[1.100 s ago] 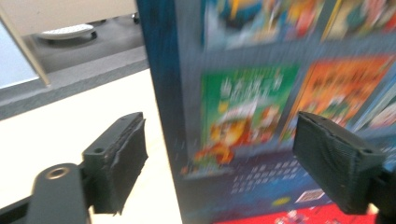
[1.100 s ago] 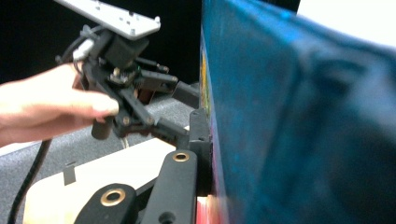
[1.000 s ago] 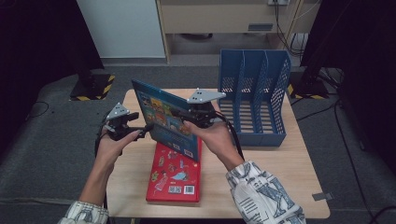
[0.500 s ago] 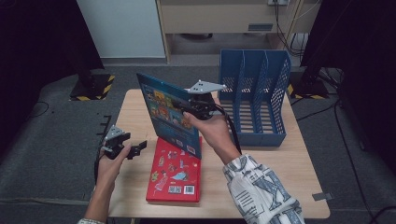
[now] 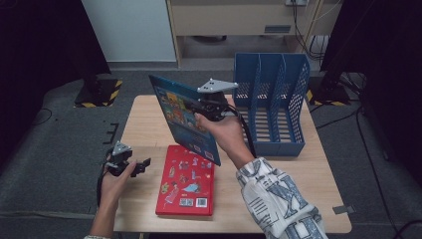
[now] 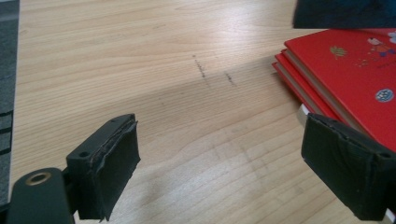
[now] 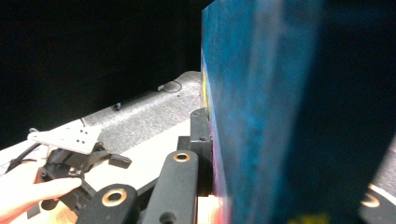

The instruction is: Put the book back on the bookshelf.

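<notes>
- High view: the right gripper [image 5: 211,107] holds a blue book [image 5: 185,118] up off the counter [image 5: 308,199], tilted, its cover facing left and its lower corner hanging just above a red book [image 5: 186,180]. Its fingers are clamped on the blue book's right edge.
- The red book lies flat near the counter's front edge, cover up.
- A blue file rack [image 5: 273,102] stands upright at the counter's back right, just right of the right gripper. Its slots are seen through the mesh walls, with no book standing in them.
- The left gripper [image 5: 142,164] sits low at the counter's left edge, near the red book's left side but apart from it.
- Left gripper view: the fingers [image 6: 109,170] stand wide apart over bare wooden counter, holding nothing. The red book [image 6: 345,79] is at right; it appears to be a stack of red covers, one edge close to the right-hand finger.
- Right gripper view: the blue book [image 7: 285,112] rises edge-on and blurred, pinched between the fingers [image 7: 201,135]. The left gripper [image 7: 70,158] appears farther off, low at left, in a hand.
</notes>
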Demonstrator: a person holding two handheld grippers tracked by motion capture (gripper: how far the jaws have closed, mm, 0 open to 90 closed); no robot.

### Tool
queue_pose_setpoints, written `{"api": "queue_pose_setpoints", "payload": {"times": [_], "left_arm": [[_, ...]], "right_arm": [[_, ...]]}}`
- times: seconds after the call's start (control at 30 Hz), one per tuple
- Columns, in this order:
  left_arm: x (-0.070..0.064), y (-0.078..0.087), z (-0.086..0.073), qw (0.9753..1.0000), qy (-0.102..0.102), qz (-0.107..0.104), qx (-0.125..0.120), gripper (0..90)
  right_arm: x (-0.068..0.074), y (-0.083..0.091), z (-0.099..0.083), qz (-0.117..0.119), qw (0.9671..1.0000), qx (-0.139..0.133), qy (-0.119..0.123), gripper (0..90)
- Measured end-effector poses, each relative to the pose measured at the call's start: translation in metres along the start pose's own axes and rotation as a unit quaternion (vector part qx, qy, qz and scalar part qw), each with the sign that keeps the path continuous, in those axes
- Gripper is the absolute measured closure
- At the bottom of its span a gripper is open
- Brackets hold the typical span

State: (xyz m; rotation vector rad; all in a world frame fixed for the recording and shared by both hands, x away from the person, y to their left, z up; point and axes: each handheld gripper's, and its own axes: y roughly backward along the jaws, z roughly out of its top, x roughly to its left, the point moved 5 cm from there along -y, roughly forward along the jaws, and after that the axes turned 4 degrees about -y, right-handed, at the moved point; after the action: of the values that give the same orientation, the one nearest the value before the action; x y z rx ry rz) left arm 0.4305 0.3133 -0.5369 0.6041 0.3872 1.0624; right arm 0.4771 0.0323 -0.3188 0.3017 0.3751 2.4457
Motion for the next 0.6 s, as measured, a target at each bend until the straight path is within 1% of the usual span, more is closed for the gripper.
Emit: {"api": "queue_pose_setpoints", "payload": {"times": [0.07, 0.1, 0.2, 0.33, 0.37, 0.43, 0.47, 0.5, 0.53, 0.57, 0.6], "left_arm": [[0.000, 0.000, -0.003, 0.9998, 0.008, -0.011, 0.013, 10.3], [-0.001, -0.001, -0.003, 0.9998, 0.007, -0.011, 0.018, 7.6], [-0.001, -0.004, -0.006, 0.9996, -0.001, -0.003, 0.028, 6.3], [0.001, -0.006, -0.008, 0.9992, -0.003, 0.008, 0.038, 4.7], [0.001, -0.006, -0.008, 0.9992, -0.003, 0.008, 0.038, 4.3], [0.004, -0.007, -0.011, 0.9988, 0.004, 0.021, 0.043, 4.3], [0.005, -0.007, -0.013, 0.9986, 0.007, 0.023, 0.047, 4.3], [0.007, -0.007, -0.015, 0.9984, 0.015, 0.023, 0.050, 4.2], [0.007, -0.007, -0.015, 0.9984, 0.015, 0.023, 0.050, 4.2], [0.010, -0.007, -0.017, 0.9982, 0.023, 0.026, 0.049, 4.2], [0.010, -0.006, -0.017, 0.9980, 0.024, 0.028, 0.051, 4.2]], "right_arm": [[-0.002, 0.000, 0.002, -0.005, 1.0000, 0.001, -0.002, 82.7], [-0.003, 0.001, 0.003, -0.007, 1.0000, 0.002, -0.002, 82.7], [-0.005, 0.002, 0.006, -0.011, 0.9999, 0.001, -0.005, 82.7], [-0.008, 0.005, 0.010, -0.015, 0.9998, -0.001, -0.010, 82.7], [-0.008, 0.005, 0.010, -0.015, 0.9998, -0.001, -0.010, 82.7], [-0.010, 0.007, 0.013, -0.018, 0.9997, -0.003, -0.013, 82.7], [-0.011, 0.009, 0.015, -0.021, 0.9996, -0.002, -0.017, 82.7], [-0.013, 0.012, 0.017, -0.027, 0.9995, -0.001, -0.017, 82.7], [-0.013, 0.012, 0.017, -0.027, 0.9995, -0.001, -0.017, 82.7], [-0.015, 0.015, 0.020, -0.032, 0.9993, -0.001, -0.016, 82.7], [-0.016, 0.016, 0.021, -0.034, 0.9993, 0.000, -0.018, 82.7]]}}
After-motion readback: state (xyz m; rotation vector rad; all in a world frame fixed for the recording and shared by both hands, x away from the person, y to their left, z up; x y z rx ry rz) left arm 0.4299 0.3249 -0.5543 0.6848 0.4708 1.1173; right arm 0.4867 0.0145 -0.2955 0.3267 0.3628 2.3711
